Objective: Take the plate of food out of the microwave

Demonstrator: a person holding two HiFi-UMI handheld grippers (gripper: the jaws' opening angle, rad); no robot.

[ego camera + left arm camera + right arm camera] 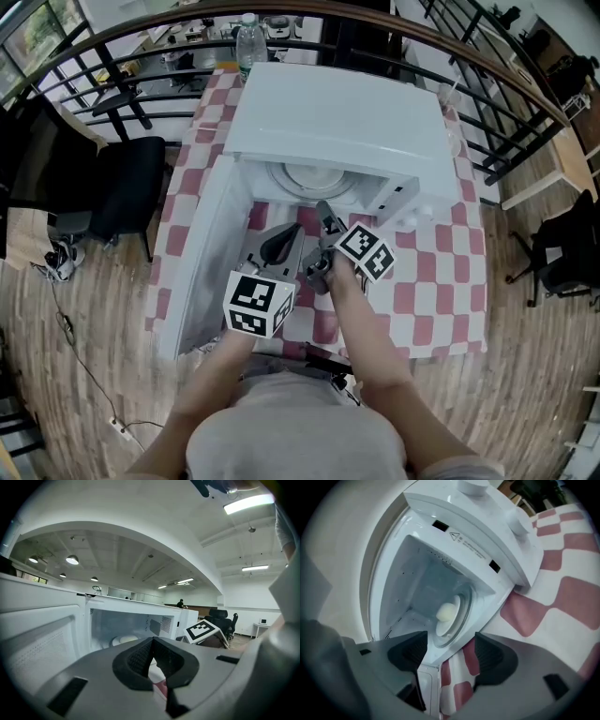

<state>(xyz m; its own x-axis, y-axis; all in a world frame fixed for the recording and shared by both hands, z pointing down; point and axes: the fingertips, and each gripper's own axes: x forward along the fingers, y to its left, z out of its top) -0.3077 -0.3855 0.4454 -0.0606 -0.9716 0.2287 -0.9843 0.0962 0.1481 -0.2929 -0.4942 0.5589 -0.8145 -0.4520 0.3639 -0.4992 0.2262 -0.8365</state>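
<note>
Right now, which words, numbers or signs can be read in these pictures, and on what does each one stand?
No word or number can be read.
Microwave front frame: a warning triangle with a line of print beside it, too small to read.
Marker cubes: black-and-white square patterns, no letters.
Bottle: print too small to tell.

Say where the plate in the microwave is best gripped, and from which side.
The near rim of the plate, through the open front of the microwave. It lies flat with walls on the other sides and food in its middle, so only the front edge is free. The open right gripper would likely need one jaw above the rim, one below.
</note>
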